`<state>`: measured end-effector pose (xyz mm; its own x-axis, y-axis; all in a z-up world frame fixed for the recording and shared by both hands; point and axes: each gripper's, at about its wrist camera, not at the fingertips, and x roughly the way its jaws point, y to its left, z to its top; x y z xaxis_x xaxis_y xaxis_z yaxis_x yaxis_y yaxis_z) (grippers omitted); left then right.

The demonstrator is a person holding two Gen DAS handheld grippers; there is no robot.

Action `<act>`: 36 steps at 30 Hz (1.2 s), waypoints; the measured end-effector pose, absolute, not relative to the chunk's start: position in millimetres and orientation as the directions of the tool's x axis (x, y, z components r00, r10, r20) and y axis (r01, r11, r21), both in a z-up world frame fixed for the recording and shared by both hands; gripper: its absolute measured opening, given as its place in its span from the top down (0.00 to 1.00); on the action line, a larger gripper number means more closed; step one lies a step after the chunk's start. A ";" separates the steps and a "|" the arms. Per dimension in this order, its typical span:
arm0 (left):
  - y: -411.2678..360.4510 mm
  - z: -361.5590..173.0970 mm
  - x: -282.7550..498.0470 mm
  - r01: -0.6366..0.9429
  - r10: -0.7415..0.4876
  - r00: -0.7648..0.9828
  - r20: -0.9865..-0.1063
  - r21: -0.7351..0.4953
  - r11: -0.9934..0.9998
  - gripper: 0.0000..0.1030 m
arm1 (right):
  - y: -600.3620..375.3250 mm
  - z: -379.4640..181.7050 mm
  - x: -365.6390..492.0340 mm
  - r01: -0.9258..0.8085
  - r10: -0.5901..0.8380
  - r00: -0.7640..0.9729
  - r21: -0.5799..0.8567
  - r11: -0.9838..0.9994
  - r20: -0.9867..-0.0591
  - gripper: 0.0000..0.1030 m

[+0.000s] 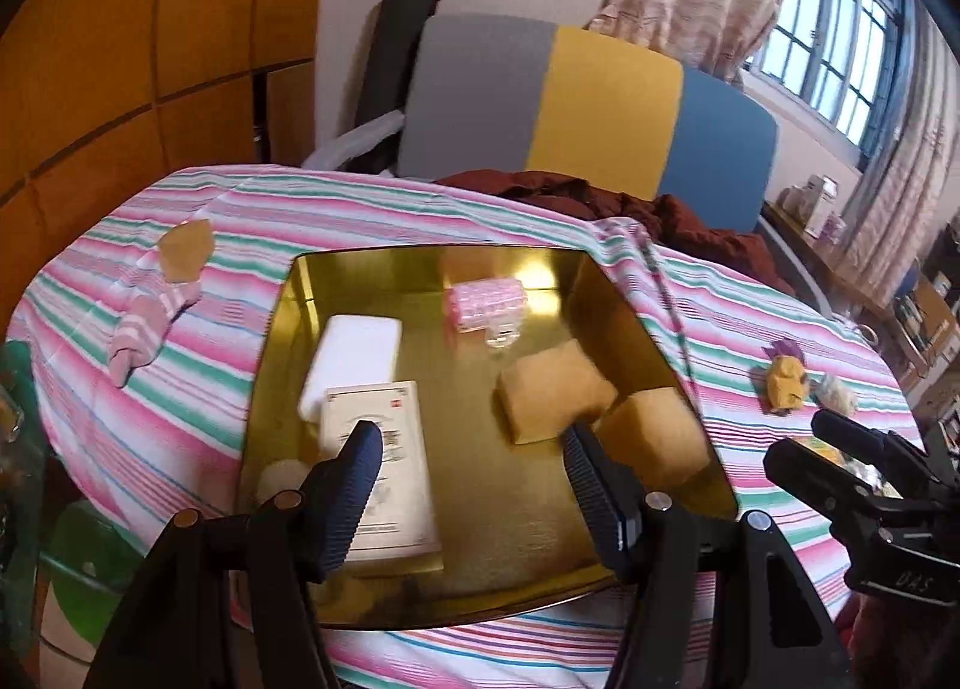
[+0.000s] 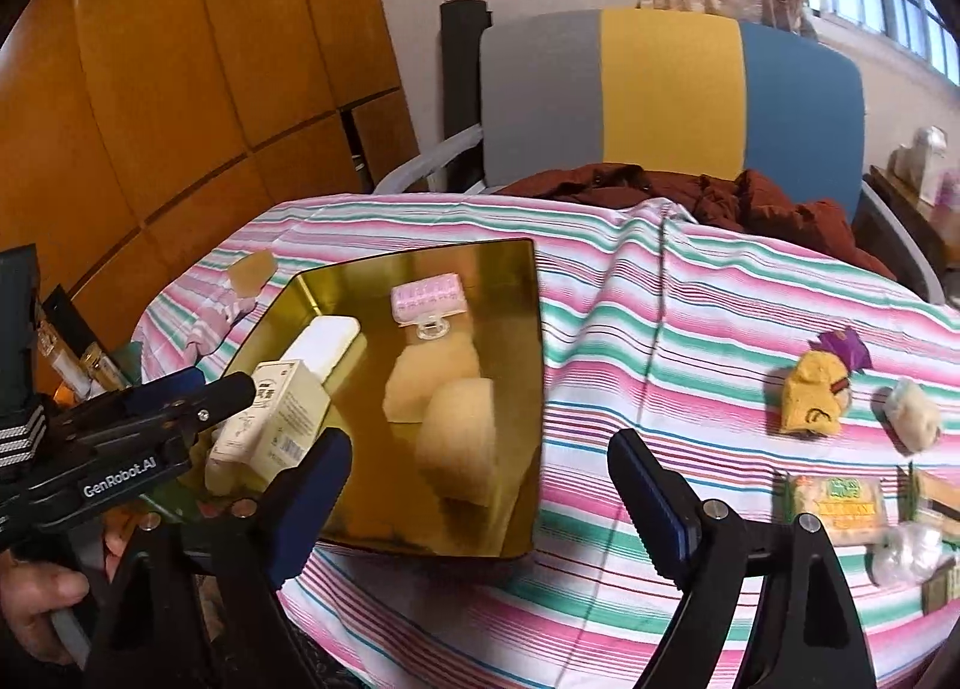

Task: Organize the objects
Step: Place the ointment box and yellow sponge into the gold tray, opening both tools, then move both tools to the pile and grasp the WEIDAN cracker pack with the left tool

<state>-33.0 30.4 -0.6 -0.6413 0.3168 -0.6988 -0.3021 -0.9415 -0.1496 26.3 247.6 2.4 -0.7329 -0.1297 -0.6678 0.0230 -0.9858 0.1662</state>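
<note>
A gold metal tray (image 1: 630, 317) (image 2: 522, 389) lies on the striped tablecloth. In it are a white block (image 1: 354, 353) (image 2: 324, 347), a cream carton (image 1: 384, 449) (image 2: 282, 419), a pink hair roller (image 1: 483, 305) (image 2: 426, 293) and a tan sponge (image 1: 555, 389) (image 2: 432, 383). My left gripper (image 1: 471, 449) is open and empty above the tray's near half. My right gripper (image 2: 480, 467) is open and empty over the tray's right edge. A yellow and purple toy (image 1: 783, 374) (image 2: 819, 389) lies on the cloth to the right.
A pink striped sock with a tan piece (image 1: 156, 305) (image 2: 228, 299) lies left of the tray. Snack packets (image 2: 840, 503) and a pale lump (image 2: 912, 416) lie at the right. A dark red garment (image 1: 600, 203) and a striped chair (image 2: 672, 95) are behind the table.
</note>
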 end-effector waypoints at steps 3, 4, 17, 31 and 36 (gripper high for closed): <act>43.8 6.5 -29.9 -0.361 0.358 -0.635 -0.685 -0.147 -0.921 0.38 | 261.1 1.3 30.9 -0.005 -0.116 -0.735 0.176 -0.984 -0.668 0.11; 50.1 9.5 -28.7 -0.386 0.371 -0.633 -0.680 -0.138 -0.912 0.38 | 268.5 0.8 33.0 -0.022 -0.107 -0.734 0.180 -0.983 -0.671 0.10; 176.3 20.3 6.0 -0.769 0.552 -0.435 -0.711 -0.025 -0.639 0.38 | 405.7 12.7 67.3 -0.332 0.157 -0.705 0.126 -0.935 -0.692 0.06; 322.9 -25.4 27.9 -0.949 0.526 -0.183 -0.831 0.009 -0.316 0.38 | 570.4 -7.6 123.3 -0.697 0.337 -0.644 0.344 -0.629 -0.687 0.00; 363.5 -50.5 16.4 -0.969 0.485 -0.101 -0.869 -0.025 -0.246 0.38 | 570.0 -8.8 125.4 -0.674 0.305 -0.669 0.381 -0.633 -0.678 0.00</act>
